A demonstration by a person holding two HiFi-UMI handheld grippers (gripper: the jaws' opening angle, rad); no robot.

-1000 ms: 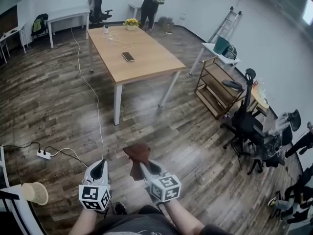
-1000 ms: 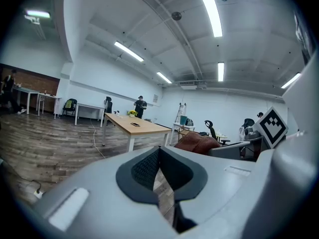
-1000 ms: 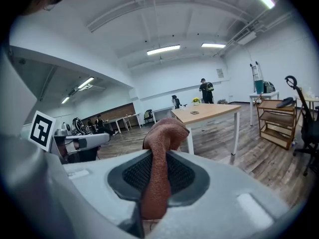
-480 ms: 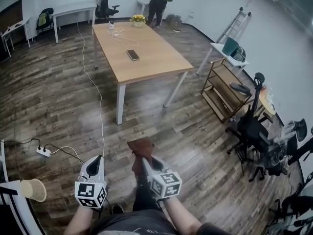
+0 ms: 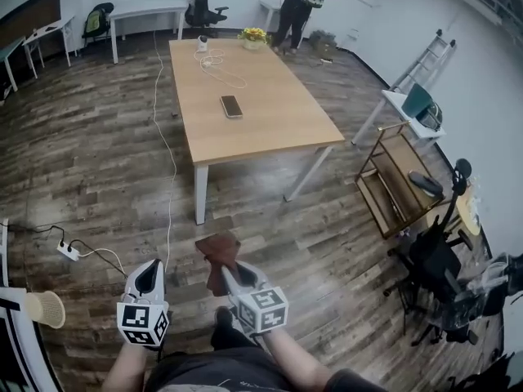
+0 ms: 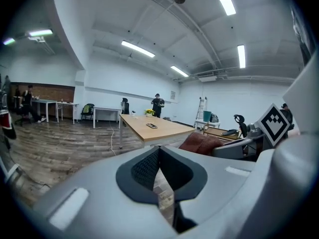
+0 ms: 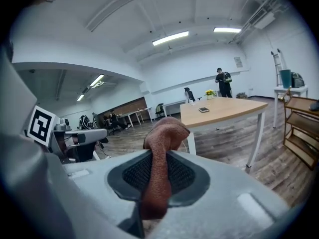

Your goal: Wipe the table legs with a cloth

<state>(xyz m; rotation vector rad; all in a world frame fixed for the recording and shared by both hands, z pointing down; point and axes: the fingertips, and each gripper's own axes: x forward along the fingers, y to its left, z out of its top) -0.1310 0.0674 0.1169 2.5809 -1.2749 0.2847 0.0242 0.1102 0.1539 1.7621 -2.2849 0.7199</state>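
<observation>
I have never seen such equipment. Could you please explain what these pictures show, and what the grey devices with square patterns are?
The grey devices are hand-held grippers, one in each hand of a person; there is no robot. One picture comes from a camera on the person's head, looking down; the other two come from cameras on the grippers. The left gripper is shut and empty. The right gripper pinches a brown cloth. Ahead stands a wooden table with a phone on it. The cloth is meant for its white legs.
</observation>
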